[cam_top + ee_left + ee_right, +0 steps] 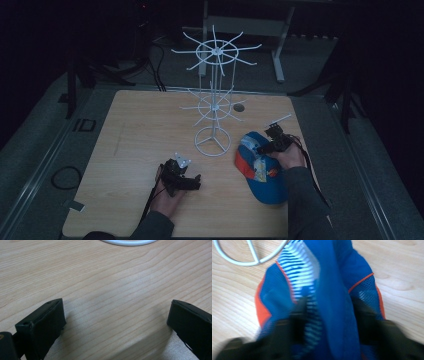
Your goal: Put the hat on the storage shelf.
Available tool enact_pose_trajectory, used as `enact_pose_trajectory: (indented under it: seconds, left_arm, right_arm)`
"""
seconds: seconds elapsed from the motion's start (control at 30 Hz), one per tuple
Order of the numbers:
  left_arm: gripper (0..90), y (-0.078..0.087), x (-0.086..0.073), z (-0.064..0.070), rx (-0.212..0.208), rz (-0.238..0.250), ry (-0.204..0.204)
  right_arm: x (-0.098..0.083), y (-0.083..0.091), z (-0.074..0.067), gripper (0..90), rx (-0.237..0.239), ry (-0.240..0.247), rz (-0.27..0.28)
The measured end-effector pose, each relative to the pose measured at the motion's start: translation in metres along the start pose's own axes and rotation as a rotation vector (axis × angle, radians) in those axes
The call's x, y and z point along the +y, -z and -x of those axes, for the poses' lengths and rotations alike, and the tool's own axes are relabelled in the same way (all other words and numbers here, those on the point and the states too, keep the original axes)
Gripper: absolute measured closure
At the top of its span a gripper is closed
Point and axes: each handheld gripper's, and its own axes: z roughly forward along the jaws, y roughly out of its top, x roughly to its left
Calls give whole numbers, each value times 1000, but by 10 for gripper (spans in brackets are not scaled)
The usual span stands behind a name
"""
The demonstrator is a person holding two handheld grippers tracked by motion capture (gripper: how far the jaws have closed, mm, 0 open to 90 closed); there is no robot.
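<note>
Worktop (125,150) carries a white wire display stand (214,100) at centre-back, ring base toward the middle. Blue-and-orange cap (262,172) lies at the near right, just beside that base, not touching it as far as I can tell.

My right hand-held gripper (267,145) is down on the cap's back end; in the right gripper view its jaws straddle a raised fold of the cap (332,290), pads about on the fabric, blurred, so I can't tell if the pinch is firm. My left hand-held gripper (192,182) rests near the front edge, jaws wide open on bare wood (112,315), holding nothing.

To do it well I'd pinch the fold fully before lifting, then rise straight.

Room: left half is free; the stand's arms crowd the centre.
</note>
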Motion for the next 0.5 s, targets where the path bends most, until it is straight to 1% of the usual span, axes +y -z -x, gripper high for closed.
enact_pose_trajectory:
  seconds: [0.03,0.07,0.1,0.13,0.23,0.3,0.33,0.37,0.43,0.5]
  left_arm:
    - [19,0,0,0,0,0,0]
    - [19,0,0,0,0,0,0]
    - [19,0,0,0,0,0,-1]
    - [19,0,0,0,0,0,0]
    - [19,0,0,0,0,0,0]
    - [19,0,0,0,0,0,0]
    - [19,0,0,0,0,0,0]
    - [19,0,0,0,0,0,0]
    - [19,0,0,0,0,0,0]
    - [19,0,0,0,0,0,0]
  right_arm:
    - [0,0,-2,803,-1,13,0]
    - [0,0,-2,803,-1,13,0]
    - [0,0,-3,856,-4,17,8]
    - [0,1,-4,881,-9,21,20]
    - [-2,8,-8,888,-2,40,54]
    - [-3,9,-8,888,-1,42,62]
    - [-4,11,-10,888,-1,47,68]
    - [-6,16,-11,887,1,60,86]
    - [-7,18,-12,887,-1,64,96]
    - [-9,23,-13,886,-1,71,118]
